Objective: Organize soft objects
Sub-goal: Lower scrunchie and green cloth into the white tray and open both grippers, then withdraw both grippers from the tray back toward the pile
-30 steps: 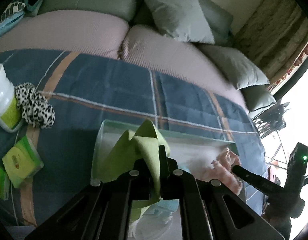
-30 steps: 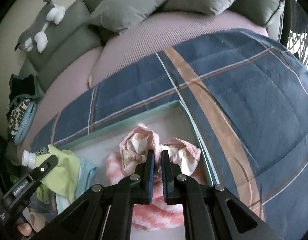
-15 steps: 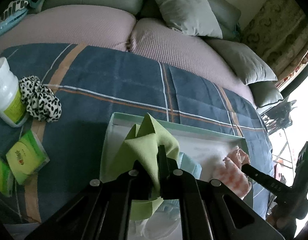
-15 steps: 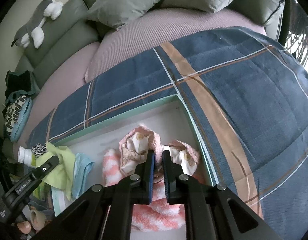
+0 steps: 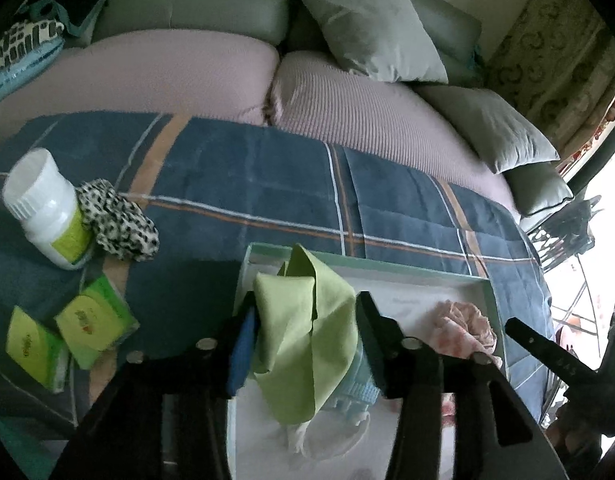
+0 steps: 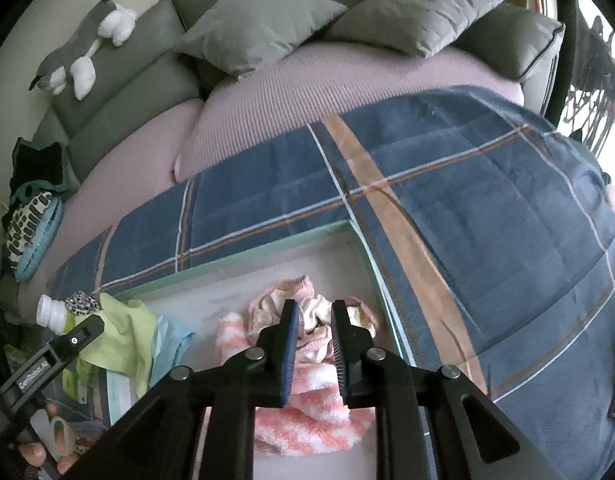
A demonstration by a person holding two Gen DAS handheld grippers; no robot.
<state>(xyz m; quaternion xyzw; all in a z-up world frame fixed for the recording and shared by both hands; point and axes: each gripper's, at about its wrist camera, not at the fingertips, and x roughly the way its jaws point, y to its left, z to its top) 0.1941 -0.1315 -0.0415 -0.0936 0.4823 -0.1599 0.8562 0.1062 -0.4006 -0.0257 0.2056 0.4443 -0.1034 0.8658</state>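
In the left wrist view the left gripper (image 5: 305,312) stands with its jaws well apart, low in the centre of the frame. A second ago they were pinched tight on the lime-green cloth (image 5: 307,336); they have just been opening, and the cloth now stands loosely peaked between them. Its left fold lies against or very near the blue-padded finger, and I cannot tell whether it touches; its right edge is close to the other finger. Under the cloth a pale blue cloth (image 5: 357,380) shows, and both lie in the left end of the shallow tray (image 5: 387,266), whose green rim crosses mid-frame.

In the right wrist view the right gripper (image 6: 313,316) sits at lower centre with a narrow gap between its fingers. Earlier they were closed together on the pink-and-cream bundle (image 6: 307,312); the jaws have just been opening, and the bundle lies behind and between the tips, with no pad pressing on it. Next to it, lower in the frame, lies the pink-and-white striped fuzzy cloth (image 6: 303,412), inside the tray's right end.

Both views now take in more of the tray and the blue plaid blanket (image 5: 247,184) than before. At the left edge of the left wrist view stand a white bottle (image 5: 47,208), a leopard-print scrunchie (image 5: 115,220) touching it, and two green packets (image 5: 93,324) below them.
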